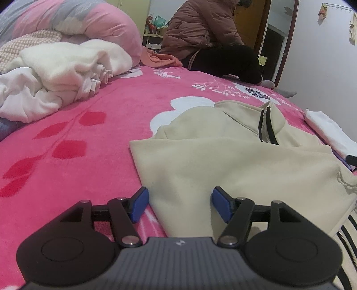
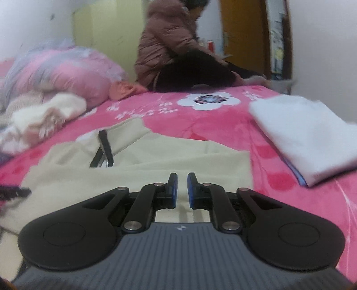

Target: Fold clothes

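Note:
A beige zip-neck garment (image 1: 223, 160) lies partly folded on the pink flowered blanket (image 1: 89, 133), its black zip (image 1: 265, 125) toward the far side. My left gripper (image 1: 180, 204) stands open low over the garment's near left corner. Cloth lies between the blue pads (image 1: 139, 204), which do not press on it. In the right wrist view the same garment (image 2: 156, 160) spreads under my right gripper (image 2: 182, 189). That gripper is shut, with only a thin slit between its pads and nothing pinched.
A folded white garment (image 2: 308, 138) lies to the right of the beige one. A heap of white clothes (image 1: 55, 73) and a rolled pink quilt (image 1: 89, 20) fill the far left. A person in a brown padded jacket (image 1: 200, 33) sits at the bed's far edge.

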{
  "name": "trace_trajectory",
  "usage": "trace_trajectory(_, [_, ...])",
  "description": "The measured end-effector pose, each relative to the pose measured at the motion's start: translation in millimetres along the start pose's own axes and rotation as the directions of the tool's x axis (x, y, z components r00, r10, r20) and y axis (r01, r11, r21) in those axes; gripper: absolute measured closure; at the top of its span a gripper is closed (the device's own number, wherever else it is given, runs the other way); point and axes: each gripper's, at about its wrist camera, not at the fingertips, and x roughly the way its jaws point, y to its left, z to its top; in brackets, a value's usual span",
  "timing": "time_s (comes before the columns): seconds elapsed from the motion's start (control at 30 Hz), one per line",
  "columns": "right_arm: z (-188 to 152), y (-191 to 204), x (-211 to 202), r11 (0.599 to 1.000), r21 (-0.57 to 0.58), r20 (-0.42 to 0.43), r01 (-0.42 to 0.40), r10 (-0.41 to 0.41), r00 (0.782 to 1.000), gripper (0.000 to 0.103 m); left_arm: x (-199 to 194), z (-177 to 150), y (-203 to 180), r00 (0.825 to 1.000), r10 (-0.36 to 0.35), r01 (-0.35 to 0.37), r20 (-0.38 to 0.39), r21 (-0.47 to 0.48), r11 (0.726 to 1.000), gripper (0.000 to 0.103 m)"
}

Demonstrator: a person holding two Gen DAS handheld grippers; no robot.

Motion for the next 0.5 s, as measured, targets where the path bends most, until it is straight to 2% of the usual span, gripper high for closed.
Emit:
trace_trajectory(0.23, [-18, -4, 40, 0.999, -0.024, -0.099, 0.038, -0.040, 0.994, 0.096, 0, -1, 0, 1.000, 0.002, -0.002, 0.003, 0.005, 1.000, 0.037])
trace_trajectory(0.37, [-20, 3, 42, 0.996, -0.070, -0.099, 0.062, -0.069, 0.993, 0.096, 0, -1, -1, 1.000, 0.003, -0.003, 0.005, 0.006, 1.000, 0.037])
trace_trajectory(0.5, [-20, -1, 41, 0.998, -0.048, -0.096, 0.049, -0.053, 0.994, 0.096, 0, -1, -1, 1.000, 0.003, -0.003, 0.007, 0.007, 1.000, 0.037])
